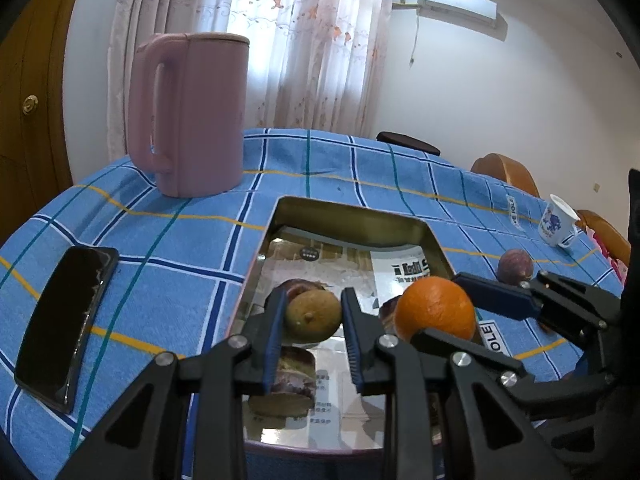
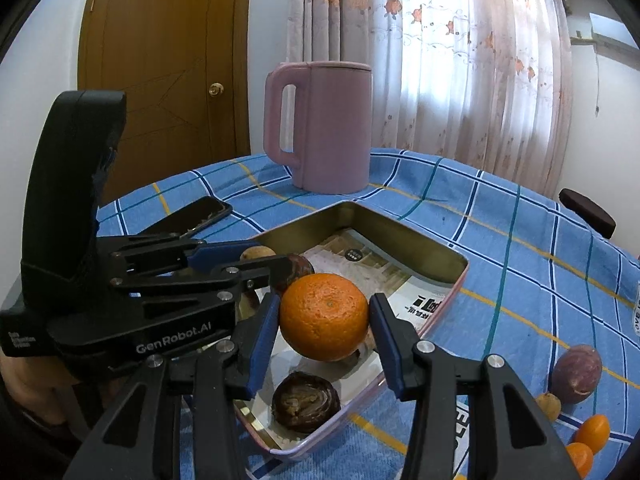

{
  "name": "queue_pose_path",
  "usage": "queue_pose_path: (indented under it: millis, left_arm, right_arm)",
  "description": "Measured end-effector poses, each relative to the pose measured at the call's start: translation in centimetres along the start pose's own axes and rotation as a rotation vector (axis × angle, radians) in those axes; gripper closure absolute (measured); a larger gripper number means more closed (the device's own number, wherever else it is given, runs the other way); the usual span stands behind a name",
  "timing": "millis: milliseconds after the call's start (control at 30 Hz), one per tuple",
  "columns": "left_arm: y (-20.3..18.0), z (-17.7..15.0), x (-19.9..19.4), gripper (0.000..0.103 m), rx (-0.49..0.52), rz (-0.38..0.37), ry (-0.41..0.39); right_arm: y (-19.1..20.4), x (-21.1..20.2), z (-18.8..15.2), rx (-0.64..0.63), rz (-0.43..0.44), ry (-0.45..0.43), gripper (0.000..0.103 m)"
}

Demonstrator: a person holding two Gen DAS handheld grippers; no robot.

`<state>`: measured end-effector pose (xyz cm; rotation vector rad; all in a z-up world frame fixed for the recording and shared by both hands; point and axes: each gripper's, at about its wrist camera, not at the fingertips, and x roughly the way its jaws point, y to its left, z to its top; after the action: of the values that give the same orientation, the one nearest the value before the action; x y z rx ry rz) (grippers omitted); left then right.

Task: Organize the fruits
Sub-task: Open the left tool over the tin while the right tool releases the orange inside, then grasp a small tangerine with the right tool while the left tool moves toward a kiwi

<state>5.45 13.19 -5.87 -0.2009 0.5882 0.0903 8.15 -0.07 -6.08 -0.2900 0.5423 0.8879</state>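
A shallow metal tin (image 1: 352, 212) (image 2: 404, 228) with a mirror-like floor lies on the blue checked tablecloth. My left gripper (image 1: 313, 314) is shut on a small brown-green fruit (image 1: 313, 316) and holds it over the tin. My right gripper (image 2: 325, 316) is shut on an orange (image 2: 324, 317) and holds it over the tin's near right part; the orange also shows in the left wrist view (image 1: 436, 309). A dark wrinkled fruit (image 2: 306, 402) lies in the tin's near corner, and another dark fruit (image 2: 298, 270) lies further back.
A pink kettle (image 1: 188, 118) (image 2: 320, 128) stands behind the tin. A black phone (image 1: 66, 324) lies at its left. A purple fruit (image 2: 576, 374), a small brown one (image 2: 549, 406) and two small oranges (image 2: 593, 434) lie on the cloth at right. A white mug (image 1: 556, 222) stands far right.
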Motion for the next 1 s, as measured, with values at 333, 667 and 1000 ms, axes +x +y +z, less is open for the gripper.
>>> queue_pose_path:
  millis: [333, 667, 1000]
  left_arm:
    - [-0.2, -0.1, -0.5, 0.07, 0.023, 0.042, -0.009]
    - [-0.3, 0.3, -2.5, 0.025, 0.02, 0.073, -0.069]
    - [-5.1, 0.7, -3.3, 0.008, 0.072, -0.014, -0.115]
  right_arm:
    - [-0.1, 0.4, 0.0, 0.01, 0.027, 0.017, 0.052]
    - [-1.1, -2.1, -0.4, 0.048, -0.001, -0.041, 0.04]
    - [-10.0, -10.2, -5.4, 0.216, -0.287, 0.018, 0.04]
